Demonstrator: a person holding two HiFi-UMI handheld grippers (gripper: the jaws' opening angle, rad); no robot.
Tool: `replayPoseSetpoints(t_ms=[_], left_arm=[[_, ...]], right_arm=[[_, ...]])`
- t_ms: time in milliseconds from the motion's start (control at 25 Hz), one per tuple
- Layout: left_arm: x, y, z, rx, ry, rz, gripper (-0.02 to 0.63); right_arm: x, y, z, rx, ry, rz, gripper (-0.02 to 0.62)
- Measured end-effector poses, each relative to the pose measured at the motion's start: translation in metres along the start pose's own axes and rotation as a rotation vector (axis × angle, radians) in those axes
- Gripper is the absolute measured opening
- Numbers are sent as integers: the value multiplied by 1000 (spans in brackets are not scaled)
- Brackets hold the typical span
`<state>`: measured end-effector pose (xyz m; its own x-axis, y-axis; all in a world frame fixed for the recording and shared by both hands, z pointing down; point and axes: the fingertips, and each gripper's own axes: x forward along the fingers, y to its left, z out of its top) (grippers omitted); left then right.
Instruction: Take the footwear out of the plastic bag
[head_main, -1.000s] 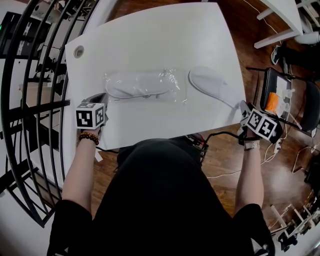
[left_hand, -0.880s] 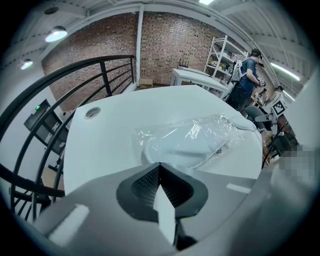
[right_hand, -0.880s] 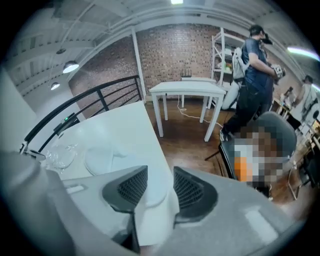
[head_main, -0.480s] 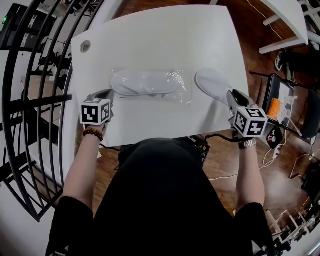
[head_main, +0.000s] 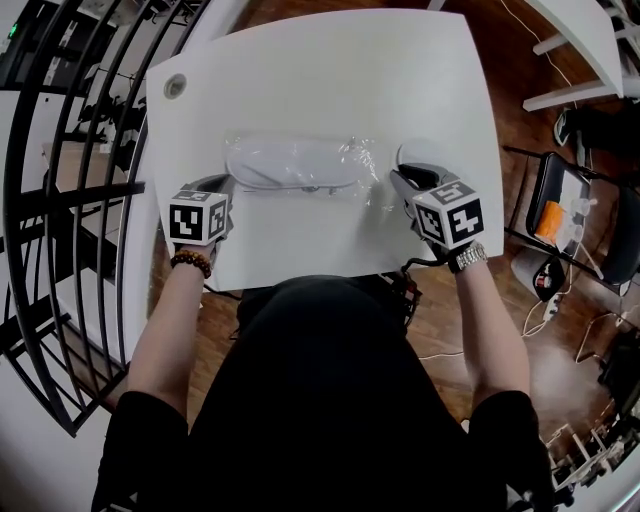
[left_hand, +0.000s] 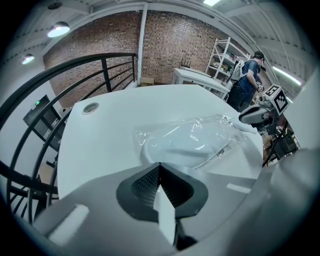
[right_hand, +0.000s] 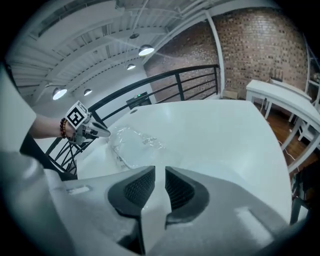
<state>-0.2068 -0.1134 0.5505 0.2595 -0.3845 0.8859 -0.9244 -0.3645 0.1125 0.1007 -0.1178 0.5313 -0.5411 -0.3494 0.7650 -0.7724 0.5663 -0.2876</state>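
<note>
Head view favours pinning the plastic bag (head_main: 300, 165) on the tabletop (head_main: 330, 80) with the left gripper (head_main: 218, 185), fingers pressed together, while the right gripper (head_main: 402, 180), fingers apart, just closing on nothing, pinches the bagged slipper (head_main: 285, 162).

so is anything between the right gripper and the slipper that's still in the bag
Only the clear bag itself, which wraps the bagged slipper. The right gripper, its jaws just closing with nothing visibly gripped between them, sits at the bag's right end, above the loose slipper. Nothing else lies in between.
</note>
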Motion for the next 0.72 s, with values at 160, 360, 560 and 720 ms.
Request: replayPoseSetpoints(t_ms=[160,360,560,720], left_arm=[[1,0,-2,2,3,-5,15],[1,-1,-3,3,6,-10,15],[1,-1,-2,5,8,-15,15],[2,-3,-3,2,9,-22,15]], right_arm=[[21,14,3,-14,51,51,55],[39,22,3,17,86,94,55],[51,27,3,66,114,131,74],[56,28,-3,94,137,146,89]])
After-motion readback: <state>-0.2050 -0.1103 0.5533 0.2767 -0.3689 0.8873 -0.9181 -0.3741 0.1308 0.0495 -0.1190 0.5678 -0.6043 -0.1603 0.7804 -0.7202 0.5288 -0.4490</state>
